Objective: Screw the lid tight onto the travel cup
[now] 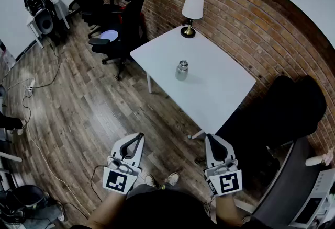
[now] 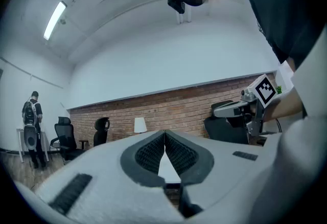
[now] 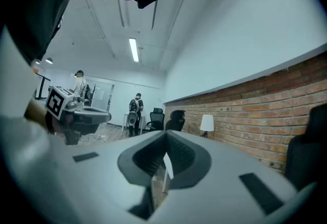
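Observation:
A silver travel cup (image 1: 181,70) stands upright near the middle of the white table (image 1: 220,92), far ahead of both grippers. Its top is too small to make out in detail. In the head view, my left gripper (image 1: 140,136) and right gripper (image 1: 212,137) are held level over the wooden floor, short of the table's near corner. Each has its jaws shut with nothing between them. In the left gripper view the closed left gripper (image 2: 164,133) hides the cup, and the closed right gripper (image 3: 165,135) hides it in the right gripper view.
A table lamp (image 1: 192,11) stands at the table's far corner by the brick wall (image 1: 246,24). Black office chairs (image 1: 123,19) crowd the table's left side, and a dark seat (image 1: 293,107) sits at its right. Cables (image 1: 36,144) run across the floor. A person (image 3: 136,110) stands at the far end.

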Demonstrator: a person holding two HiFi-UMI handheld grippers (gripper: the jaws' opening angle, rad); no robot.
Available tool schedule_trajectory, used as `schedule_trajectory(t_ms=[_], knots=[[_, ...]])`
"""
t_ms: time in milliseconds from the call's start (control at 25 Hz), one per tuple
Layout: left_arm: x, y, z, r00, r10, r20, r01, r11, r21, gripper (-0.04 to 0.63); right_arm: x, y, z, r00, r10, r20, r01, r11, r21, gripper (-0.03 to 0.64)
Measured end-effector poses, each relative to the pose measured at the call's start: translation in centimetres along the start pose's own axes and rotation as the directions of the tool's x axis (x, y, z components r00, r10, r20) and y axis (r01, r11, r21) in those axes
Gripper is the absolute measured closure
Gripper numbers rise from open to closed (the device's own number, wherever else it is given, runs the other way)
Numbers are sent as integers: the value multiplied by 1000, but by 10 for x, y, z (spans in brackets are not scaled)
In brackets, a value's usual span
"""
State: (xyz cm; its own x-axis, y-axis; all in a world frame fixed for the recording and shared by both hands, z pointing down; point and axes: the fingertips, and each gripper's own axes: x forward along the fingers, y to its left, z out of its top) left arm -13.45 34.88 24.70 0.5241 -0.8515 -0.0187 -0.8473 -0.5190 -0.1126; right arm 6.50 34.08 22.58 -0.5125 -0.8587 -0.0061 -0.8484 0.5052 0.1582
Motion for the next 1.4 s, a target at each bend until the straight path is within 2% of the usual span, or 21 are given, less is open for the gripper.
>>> schedule_trajectory(t_ms=[160, 360, 600, 920, 1200, 1400], knots=[[-3, -3, 2, 1000, -9, 5, 9, 1000, 5, 571, -4, 4, -2, 1000, 3, -6, -3, 1000, 6, 604], [-6, 1, -1, 1000, -5, 8, 6, 1000, -18, 569, 1, 3, 4, 1000, 3, 24, -5, 998, 66, 603], [-26, 19, -8, 999, -31, 15, 32, 998, -60, 569, 15, 38, 7, 1000, 5, -15, -4, 1000, 24, 603], [-34, 35, -28, 997, -78, 9, 78, 992, -102, 571, 27, 70, -7, 998, -4, -63, 6, 1000, 25, 603], [10, 53, -34, 997, -72, -3, 72, 993, -96, 571, 73, 41, -22, 998, 14, -64, -11, 999, 47, 603], [73, 62, -33, 997, -70, -15, 68, 994, -87, 569, 124, -4, -30, 997, 51, -54, -48, 998, 49, 603]])
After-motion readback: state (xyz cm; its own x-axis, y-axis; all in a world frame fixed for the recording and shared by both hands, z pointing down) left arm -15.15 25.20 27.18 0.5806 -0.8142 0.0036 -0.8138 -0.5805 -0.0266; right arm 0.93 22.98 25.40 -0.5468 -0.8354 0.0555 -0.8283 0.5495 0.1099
